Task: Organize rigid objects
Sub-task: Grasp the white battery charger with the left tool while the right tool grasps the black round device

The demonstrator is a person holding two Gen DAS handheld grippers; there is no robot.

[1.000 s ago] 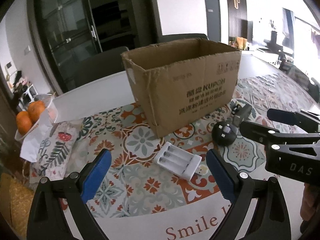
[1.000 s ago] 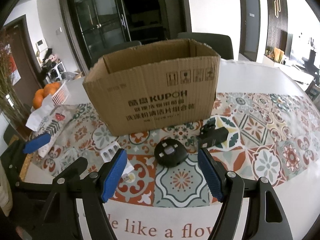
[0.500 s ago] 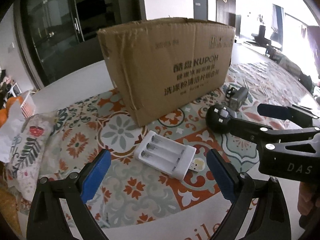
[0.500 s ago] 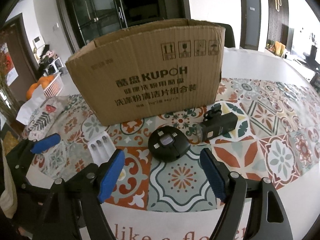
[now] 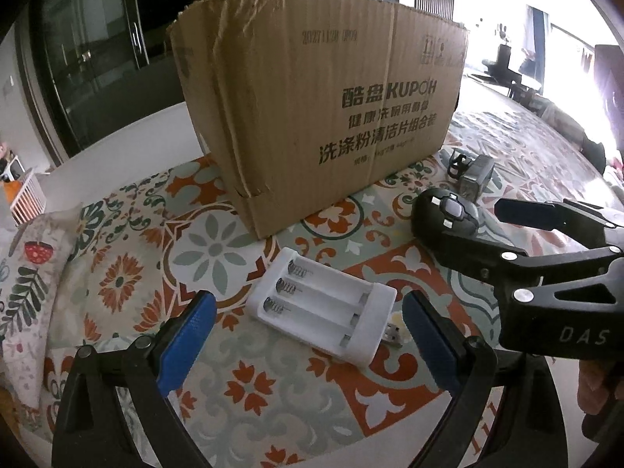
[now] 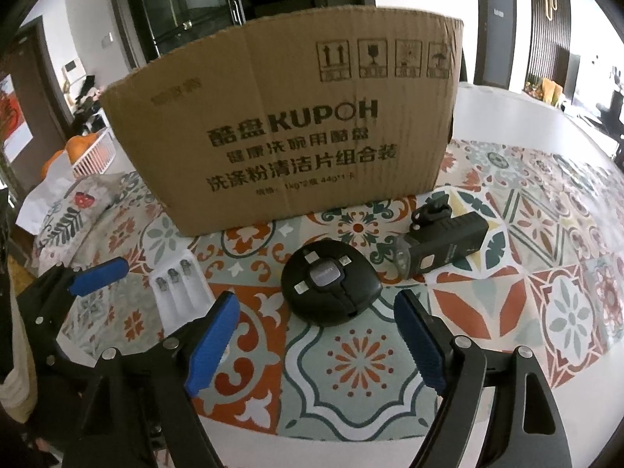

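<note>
Patterned cloth covers the counter [image 6: 546, 358], where each hand-held gripper, left [image 5: 308, 345] and right [image 6: 318, 345], gapes empty: over white charger [image 5: 323, 312] and black disc [image 6: 329, 286], seemingly lining up pickups.

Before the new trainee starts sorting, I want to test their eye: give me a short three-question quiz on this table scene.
1. True or false: the white battery charger has batteries in its slots.
2. Which item lies straight ahead of the right tongs?
A. the round black device
B. the black bike light
C. the cardboard box
3. Fill in: the left tongs are ____, with the charger lying on the cloth ahead of their gap.

Key: 1 false, the slots are empty; 2 A; 3 open.
</note>
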